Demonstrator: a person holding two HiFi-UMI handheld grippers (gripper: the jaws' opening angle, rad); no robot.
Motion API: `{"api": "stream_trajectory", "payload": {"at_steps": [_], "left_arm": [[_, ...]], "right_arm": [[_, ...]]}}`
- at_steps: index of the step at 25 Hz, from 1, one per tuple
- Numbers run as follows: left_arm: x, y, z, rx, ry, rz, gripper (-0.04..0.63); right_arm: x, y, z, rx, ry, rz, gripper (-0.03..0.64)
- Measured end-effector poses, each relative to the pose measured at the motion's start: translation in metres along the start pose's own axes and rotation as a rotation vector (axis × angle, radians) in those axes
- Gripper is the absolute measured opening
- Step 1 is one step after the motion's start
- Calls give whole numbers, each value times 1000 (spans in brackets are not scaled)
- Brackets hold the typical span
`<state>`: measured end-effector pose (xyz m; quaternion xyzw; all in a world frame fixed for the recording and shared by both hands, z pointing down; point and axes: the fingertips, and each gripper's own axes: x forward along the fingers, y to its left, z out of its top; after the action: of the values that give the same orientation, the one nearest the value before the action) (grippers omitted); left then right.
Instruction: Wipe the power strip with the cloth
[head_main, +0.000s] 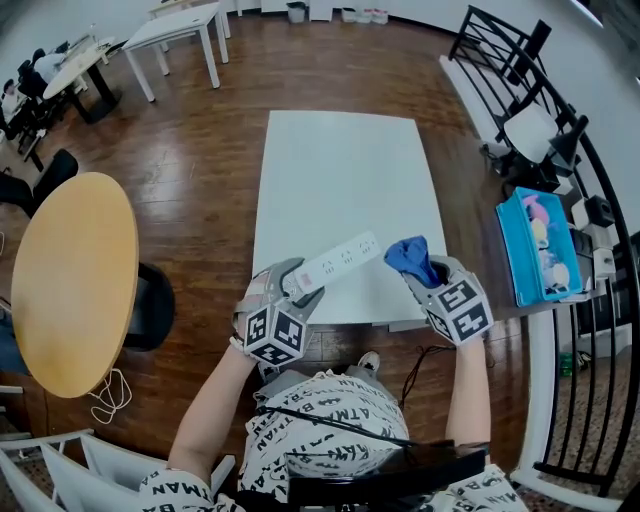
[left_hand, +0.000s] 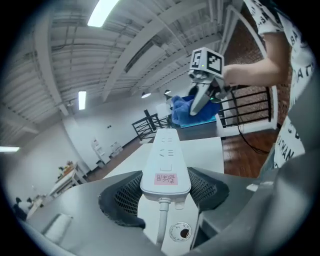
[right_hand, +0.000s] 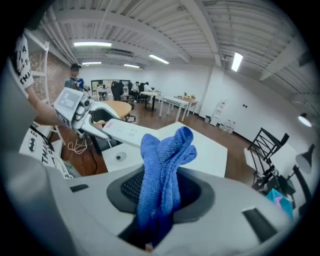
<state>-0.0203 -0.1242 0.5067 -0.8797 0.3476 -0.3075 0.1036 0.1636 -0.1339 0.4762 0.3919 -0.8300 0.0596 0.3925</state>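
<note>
Dark wood-plank floor surrounds a bare white rectangular table, with both tongs loaded at its near edge.
Beside it are a round pale-wood table on the left and a blue tray by black railings on the right. The left gripper clamps the cord end of the long white power strip, held above the tabletop. The right gripper is closed on the bunched blue cloth, just beside the strip's far end.

Head view looks steeply down onto the white surface. Each gripper view runs close along its own jaws, facing the other: the left sees the right tool, the right sees the left tool. All share the surface.
</note>
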Motion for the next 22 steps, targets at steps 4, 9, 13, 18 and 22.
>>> {"api": "stream_trajectory", "payload": {"at_steps": [4, 9, 13, 18, 22], "left_arm": [[2, 23, -2, -146, -7, 57, 282], [6, 34, -4, -285, -19, 91, 282], [9, 34, -3, -327, -20, 118, 282], [7, 36, -1, -334, -24, 158, 282], [4, 33, 2, -331, -31, 157, 282]], "right_arm": [[8, 24, 6, 117, -93, 31, 135], [22, 53, 20, 246, -189, 82, 135], [35, 72, 27, 289, -214, 127, 135], [45, 90, 31, 341, -232, 175, 135], [53, 100, 36, 364, -232, 205, 135]]}}
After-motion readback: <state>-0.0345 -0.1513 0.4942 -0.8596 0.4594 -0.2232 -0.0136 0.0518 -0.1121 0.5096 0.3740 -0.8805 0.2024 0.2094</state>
